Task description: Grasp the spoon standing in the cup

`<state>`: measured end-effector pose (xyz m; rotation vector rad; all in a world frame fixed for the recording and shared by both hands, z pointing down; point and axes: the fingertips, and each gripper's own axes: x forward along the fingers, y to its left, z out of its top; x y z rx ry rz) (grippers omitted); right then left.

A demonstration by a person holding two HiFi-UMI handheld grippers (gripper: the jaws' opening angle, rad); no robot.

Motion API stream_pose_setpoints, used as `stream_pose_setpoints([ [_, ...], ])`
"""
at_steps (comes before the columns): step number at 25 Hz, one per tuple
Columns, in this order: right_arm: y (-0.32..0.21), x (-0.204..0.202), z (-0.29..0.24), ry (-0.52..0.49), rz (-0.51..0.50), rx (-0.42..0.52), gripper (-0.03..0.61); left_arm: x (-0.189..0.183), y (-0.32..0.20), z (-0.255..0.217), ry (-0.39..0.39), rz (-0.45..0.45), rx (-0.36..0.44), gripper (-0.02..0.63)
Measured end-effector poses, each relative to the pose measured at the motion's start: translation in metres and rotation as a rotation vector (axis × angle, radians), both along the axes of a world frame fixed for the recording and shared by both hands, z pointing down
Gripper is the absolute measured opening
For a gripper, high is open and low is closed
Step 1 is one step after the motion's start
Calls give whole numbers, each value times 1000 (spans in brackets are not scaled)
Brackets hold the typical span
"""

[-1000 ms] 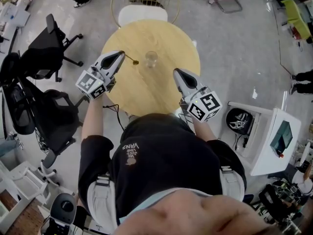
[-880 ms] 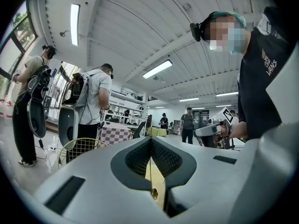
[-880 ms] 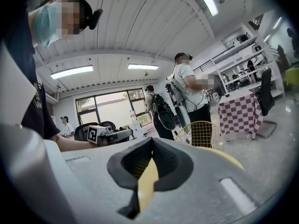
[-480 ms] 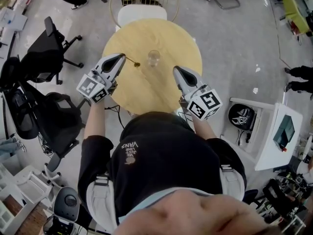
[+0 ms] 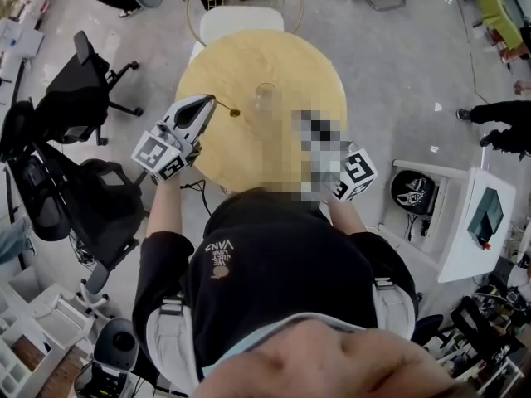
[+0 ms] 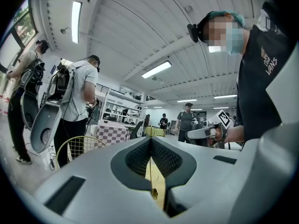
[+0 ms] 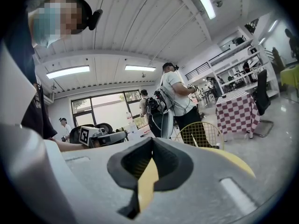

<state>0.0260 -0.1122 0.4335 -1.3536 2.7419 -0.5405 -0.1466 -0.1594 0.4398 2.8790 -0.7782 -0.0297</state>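
Note:
A clear glass cup [image 5: 265, 94] stands near the middle of the round wooden table [image 5: 282, 56]. My left gripper [image 5: 209, 100] is shut on the thin handle of a small gold spoon [image 5: 230, 109], which is out of the cup and hangs over the table to its left. In the left gripper view the jaws [image 6: 151, 141] meet on the handle and the spoon bowl [image 6: 154, 193] dangles below them. My right gripper [image 7: 152, 141] is shut with nothing in it. In the head view only its marker cube [image 5: 358, 172] shows, at the table's near right edge.
A white chair with a gold wire back [image 5: 242, 19] stands beyond the table. Black office chairs [image 5: 79, 89] crowd the left side. A white cabinet [image 5: 465, 230] is at the right. Several people stand around the room, one near the chair [image 6: 77, 111].
The left gripper keeps its hold on the spoon and has drifted slightly toward me, away from the cup. My head camera has shifted a little. The right gripper stays put.

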Motion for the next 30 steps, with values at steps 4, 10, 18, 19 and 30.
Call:
stream_pose_setpoints([
  [4,1,-2,1,-1,6,-1,-2,0,5,-5,10,4,3,12],
  [10,4,-5,2,1,11,-2,-2,1,16,-2,0,9,-9,12],
  [18,4,-6,1,13,15,4,-2,-3,23,-3,-4,0,-8,12],
  [19,5,-6,1,15,16,4,-2,-3,25,-3,-9,1,-7,12],
  [30,10,-6,6,47,30,-13,-3,-2,38,-2,-28,16,2,12],
])
